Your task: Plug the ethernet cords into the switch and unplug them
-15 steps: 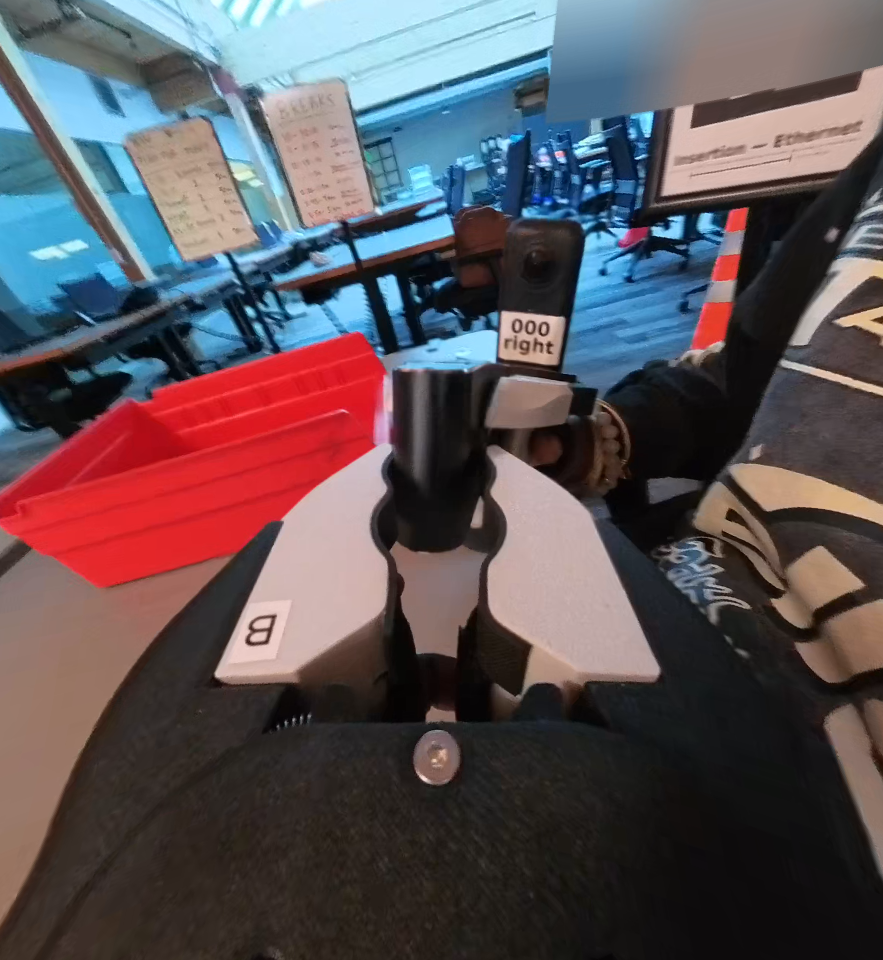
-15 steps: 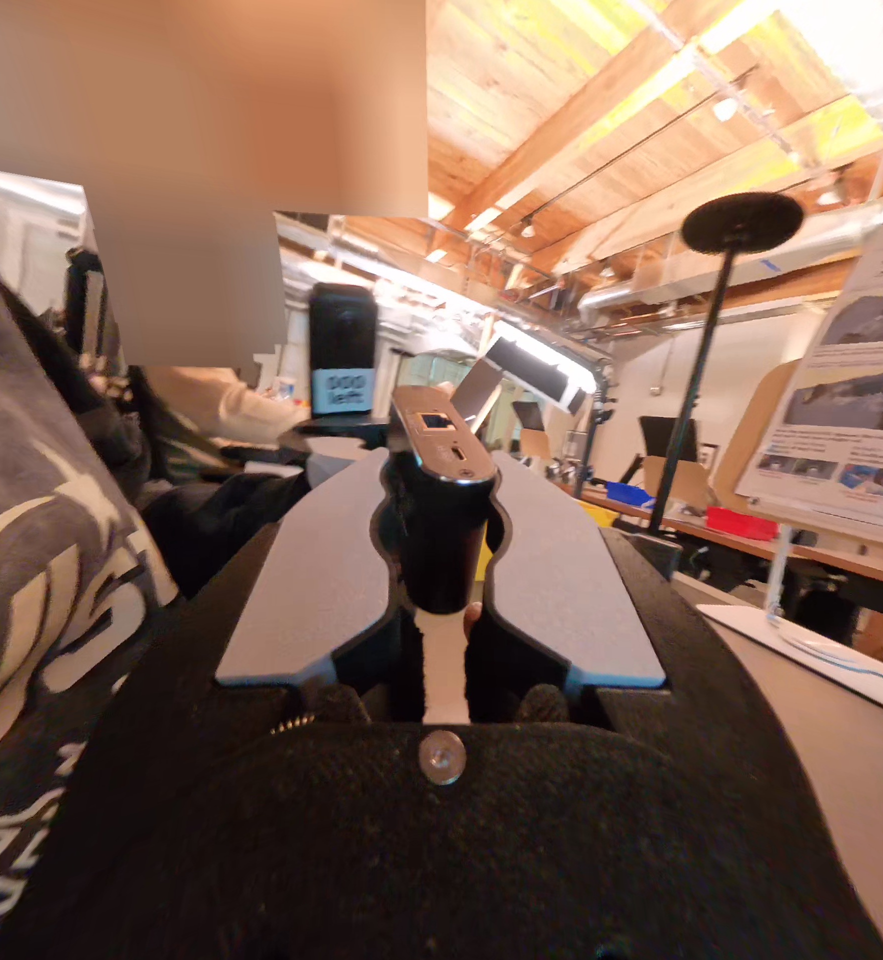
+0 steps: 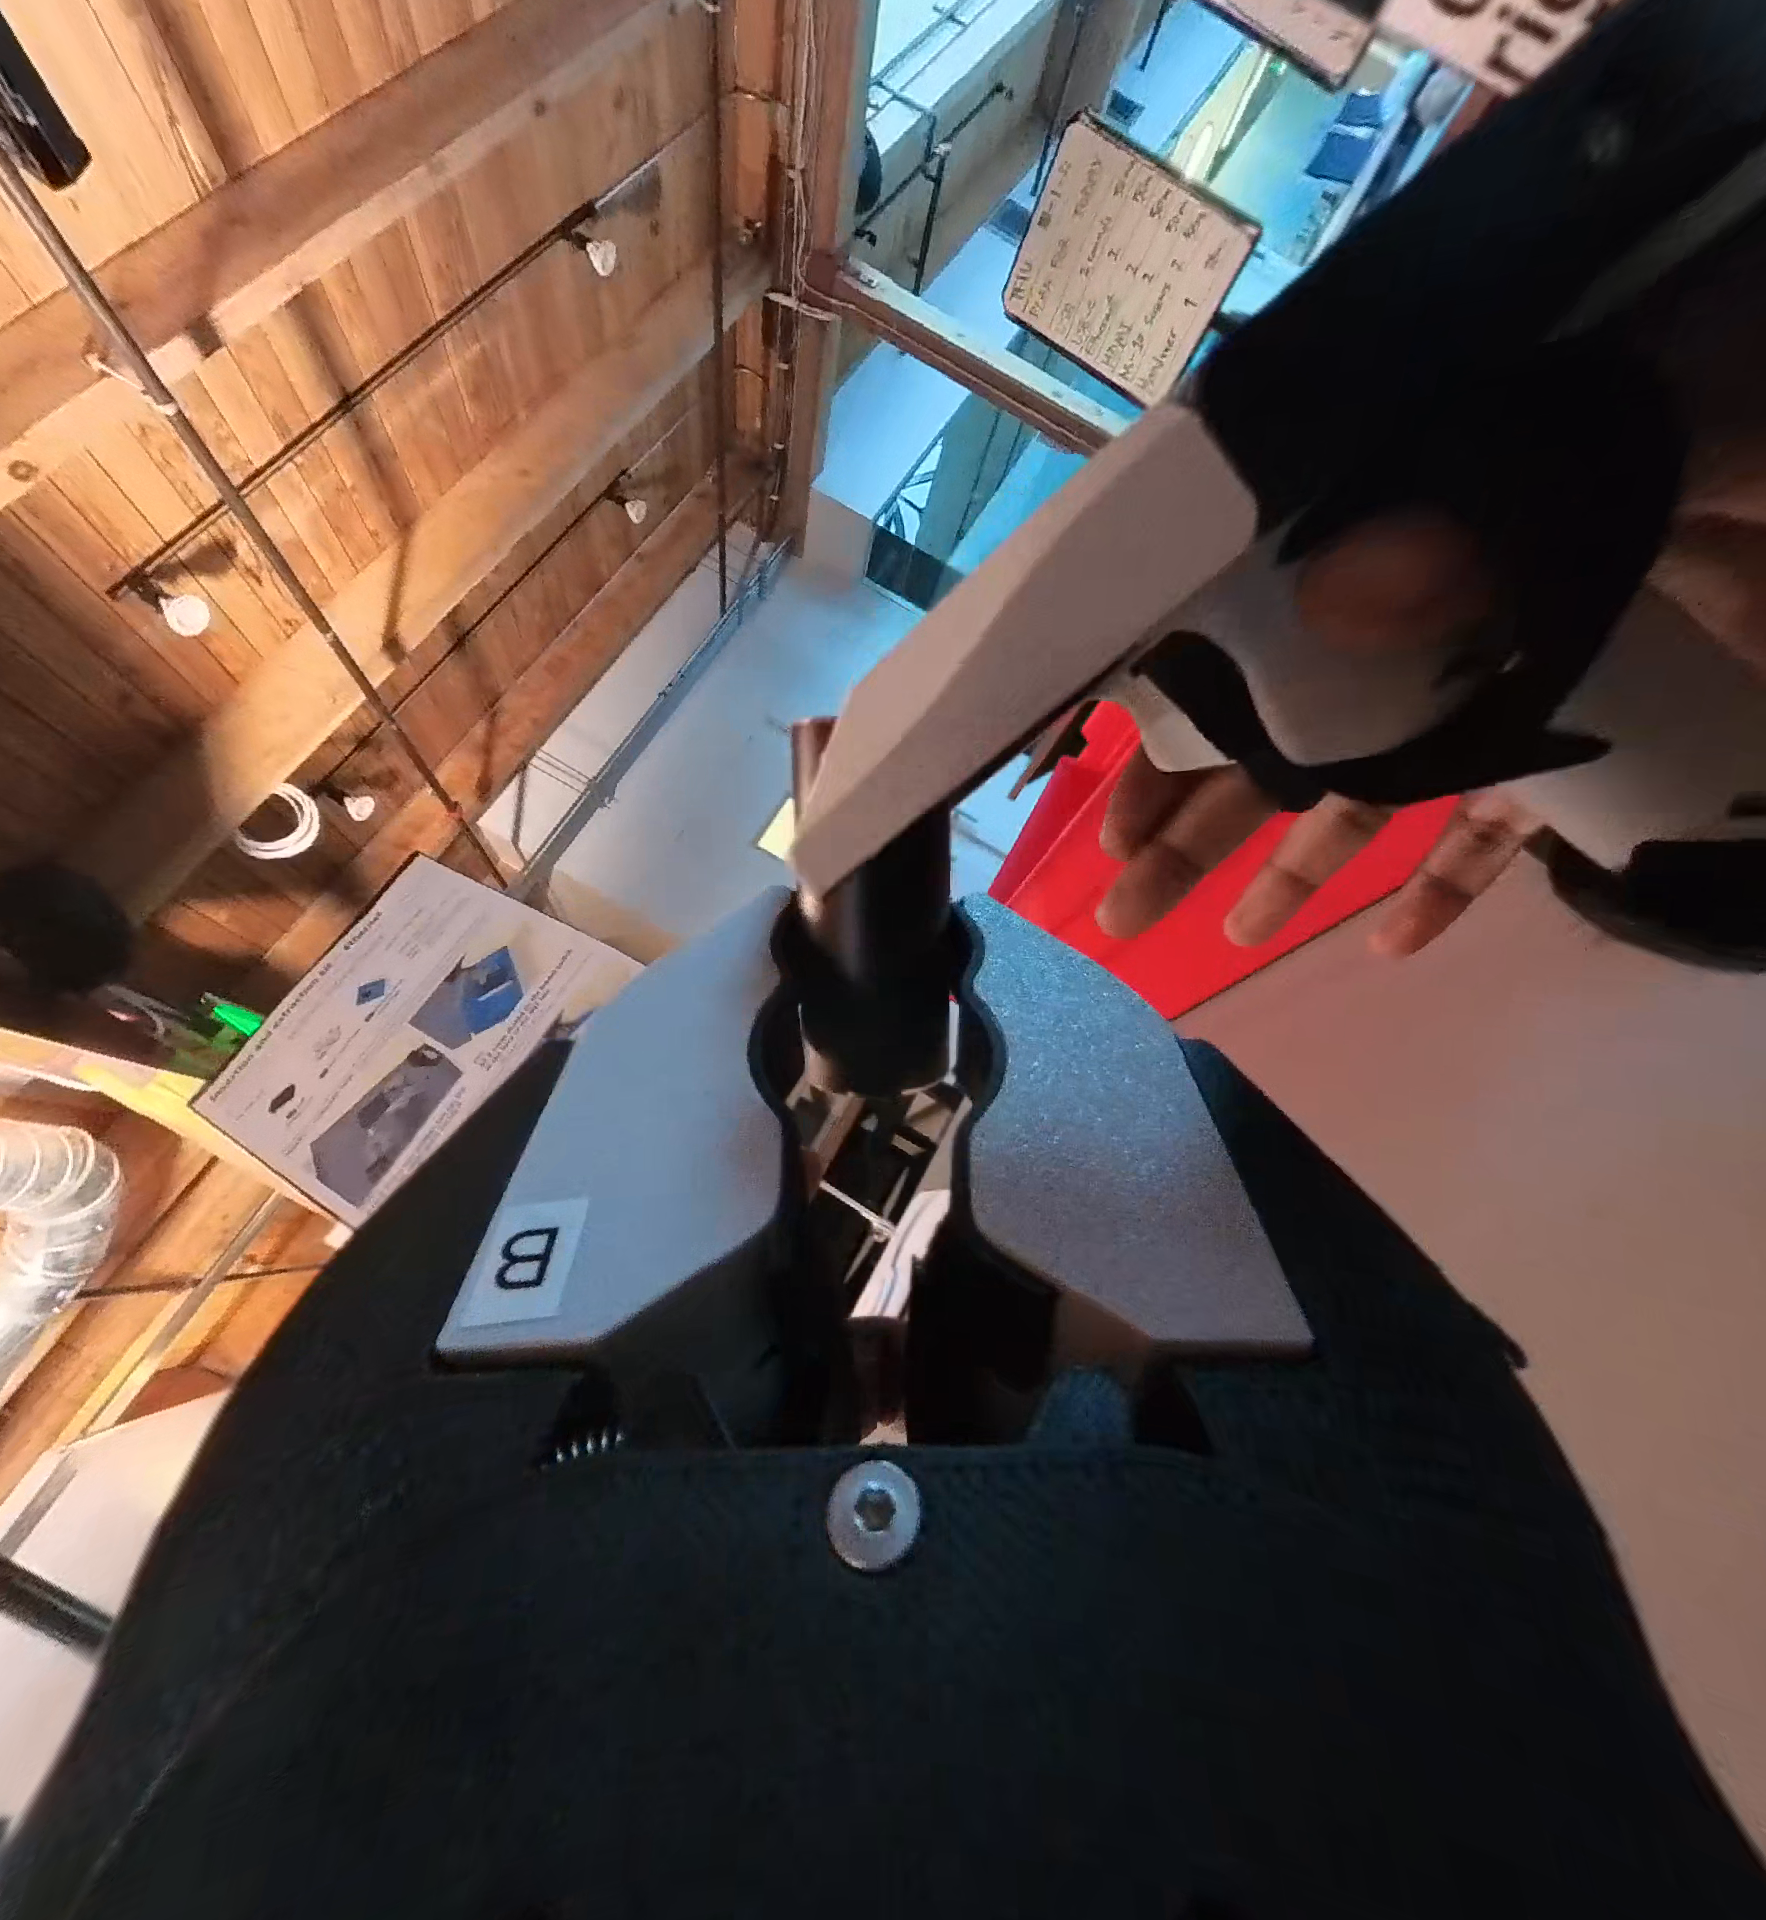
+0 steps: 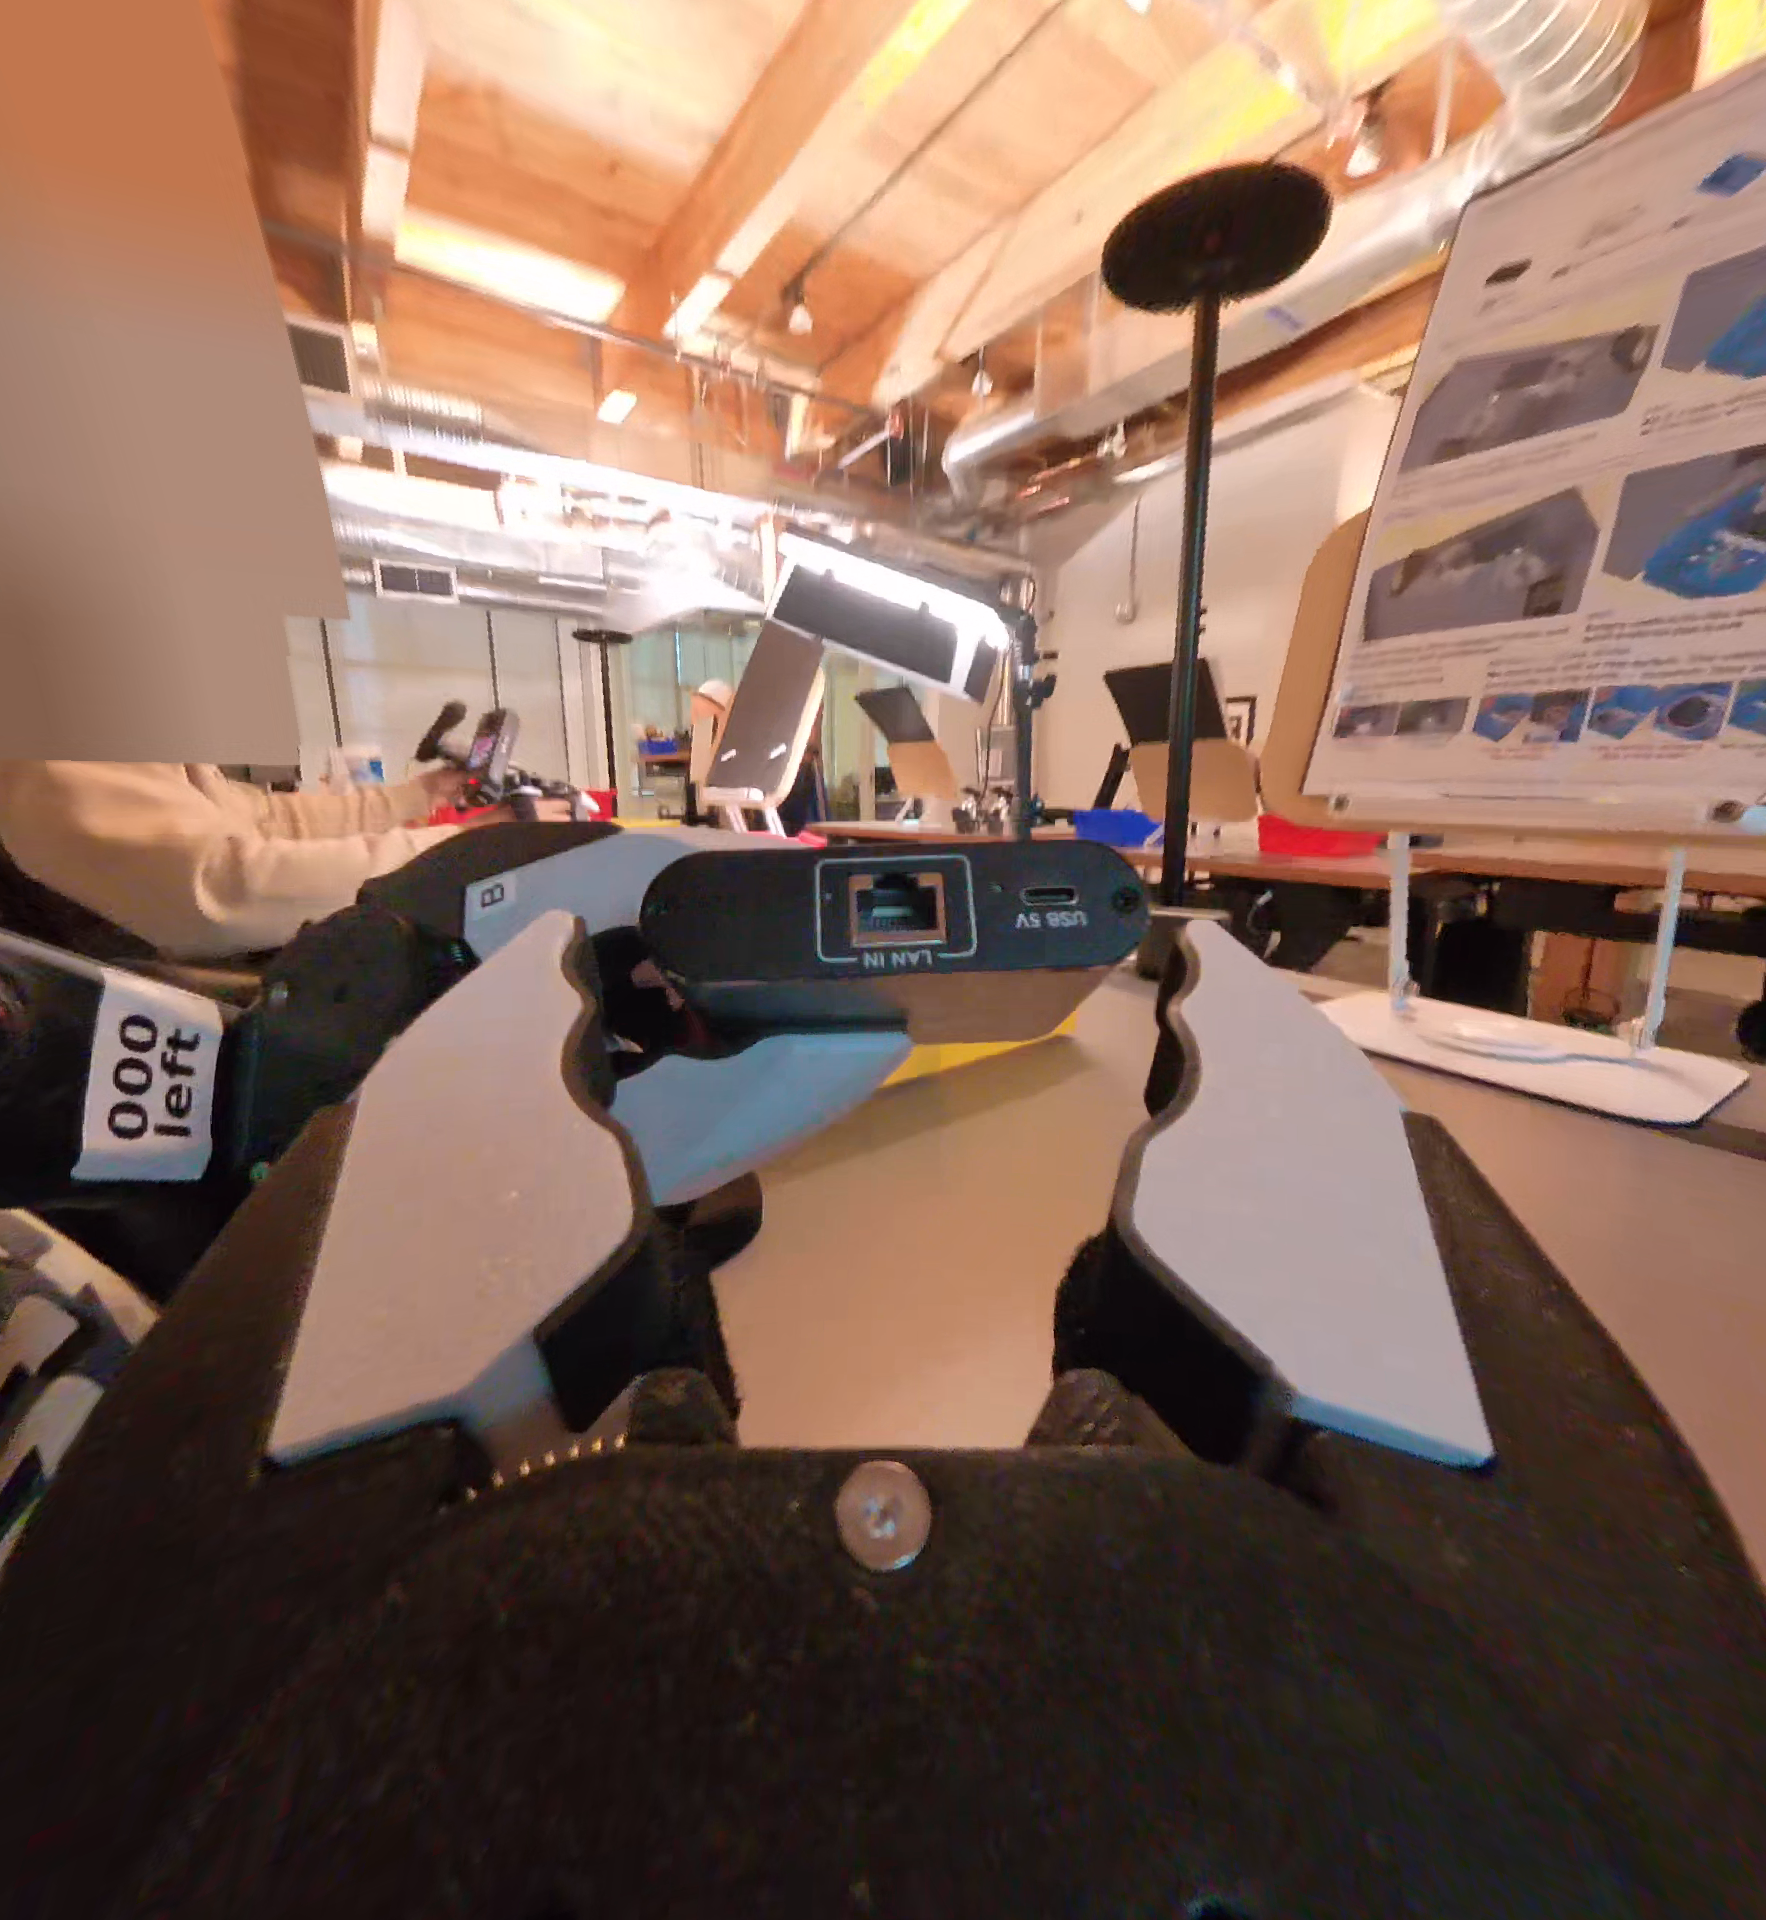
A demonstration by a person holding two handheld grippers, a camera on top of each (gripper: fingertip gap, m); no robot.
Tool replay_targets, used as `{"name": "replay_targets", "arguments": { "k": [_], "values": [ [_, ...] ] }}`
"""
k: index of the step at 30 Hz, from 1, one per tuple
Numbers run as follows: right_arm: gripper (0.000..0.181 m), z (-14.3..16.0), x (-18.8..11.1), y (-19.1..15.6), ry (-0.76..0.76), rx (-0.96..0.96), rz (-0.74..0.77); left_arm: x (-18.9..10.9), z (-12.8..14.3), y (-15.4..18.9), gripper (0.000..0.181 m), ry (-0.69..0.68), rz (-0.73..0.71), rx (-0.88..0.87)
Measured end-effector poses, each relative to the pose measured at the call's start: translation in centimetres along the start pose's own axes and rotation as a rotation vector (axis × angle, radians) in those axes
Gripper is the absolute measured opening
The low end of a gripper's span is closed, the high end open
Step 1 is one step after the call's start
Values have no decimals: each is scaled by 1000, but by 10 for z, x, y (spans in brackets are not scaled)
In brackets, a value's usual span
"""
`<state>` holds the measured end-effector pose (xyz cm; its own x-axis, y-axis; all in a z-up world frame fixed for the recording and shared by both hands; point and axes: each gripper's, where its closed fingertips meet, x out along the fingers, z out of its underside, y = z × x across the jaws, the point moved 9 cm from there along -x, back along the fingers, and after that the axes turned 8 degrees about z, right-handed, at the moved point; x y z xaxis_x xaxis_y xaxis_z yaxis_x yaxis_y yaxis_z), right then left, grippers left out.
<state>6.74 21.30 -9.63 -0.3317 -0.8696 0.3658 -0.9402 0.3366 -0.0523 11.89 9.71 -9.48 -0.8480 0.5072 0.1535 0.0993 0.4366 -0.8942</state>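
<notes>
My left gripper (image 4: 754, 1023) clenches the switch (image 4: 894, 914) above the desk (image 4: 920, 1195); my right gripper (image 4: 874, 997) gapes around it, untouching

Black switch (image 4: 894, 914) held level above table, ports forward.

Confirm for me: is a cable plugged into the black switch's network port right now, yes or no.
No: in the right wrist view the port on the switch is empty.

grey-tan table (image 4: 920, 1226), white sign stand base (image 4: 1544, 1060) on its right side, red bin (image 3: 1253, 894) at the far edge
</notes>
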Motion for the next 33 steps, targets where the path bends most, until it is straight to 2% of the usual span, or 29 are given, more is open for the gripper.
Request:
{"name": "replay_targets", "arguments": {
  "k": [3, 7, 10, 13, 17, 19, 22, 25, 33],
  "values": [
    [90, 1, 0, 1, 7, 22, 11, 0, -1, 4, 24, -6, 1, 41],
    [90, 0, -4, 0, 21, 3, -3, -1, -3, 8, 25, 22, 2, 55],
    [89, -5, -5, -2, 20, -83, -21, -3, -5, 9, 26, 61, 31, 38],
    [89, -7, -6, 2, -74, -121, -41, -1, -2, 14, 41, 66, 158, 24],
    [89, 3, -5, 12, -312, -145, -93, 2, 6, 18, 55, 30, 393, -91],
    [89, 9, -4, 15, -397, -147, -90, 3, 11, 22, 60, -14, 510, -155],
    [89, 12, -2, 15, -479, -137, -89, 1, 16, 22, 63, -29, 607, -202],
    [89, 18, 0, 14, -643, -139, -73, -1, 21, 26, 65, -71, 731, -255],
    [90, 26, -1, 13, -828, -138, -75, -1, 24, 36, 65, -142, 817, -240]
  ]
}}
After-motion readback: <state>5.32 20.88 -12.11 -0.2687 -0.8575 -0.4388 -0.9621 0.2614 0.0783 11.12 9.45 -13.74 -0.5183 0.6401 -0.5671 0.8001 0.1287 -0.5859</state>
